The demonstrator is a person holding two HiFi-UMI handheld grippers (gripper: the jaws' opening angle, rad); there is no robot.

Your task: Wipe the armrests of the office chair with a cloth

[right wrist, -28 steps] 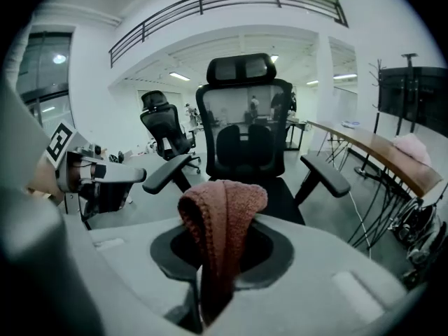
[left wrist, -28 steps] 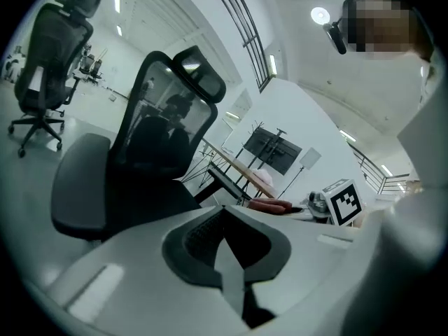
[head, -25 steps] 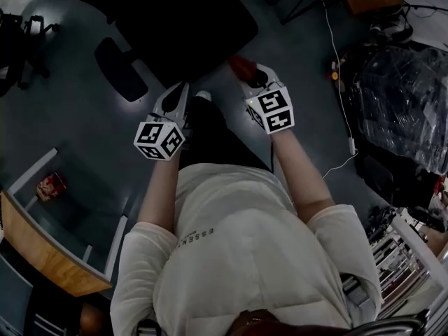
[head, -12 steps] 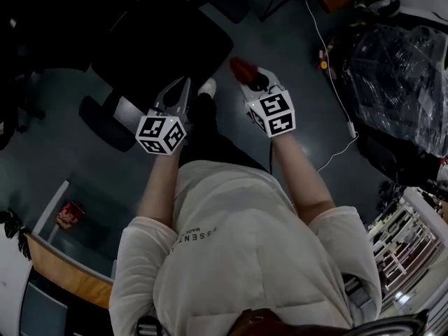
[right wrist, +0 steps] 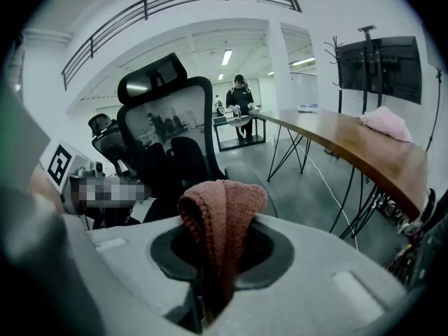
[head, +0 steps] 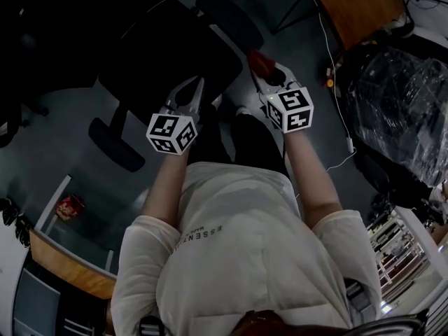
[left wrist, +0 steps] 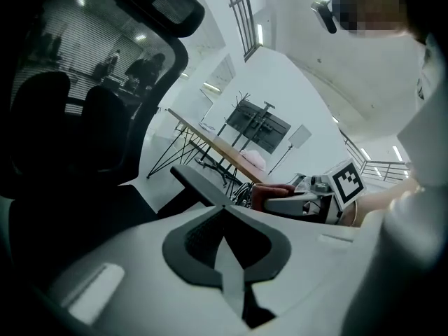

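Observation:
The black office chair stands ahead of me, with one padded armrest at its far right and the other armrest at the lower left. My right gripper is shut on a folded red cloth, which hangs just short of the far-right armrest. In the right gripper view the cloth bulges up between the jaws, with the chair back and an armrest behind it. My left gripper is shut and empty, over the seat's near edge.
A wooden desk on black legs stands at the upper right, with a white cable across the floor below it. A plastic-covered dark heap fills the right. Another wooden table and a red packet lie at the lower left.
Both grippers have moved forward and right, nearer the chair. The red cloth now sits close to the right armrest. The chair has shifted in the head view as the head turned.

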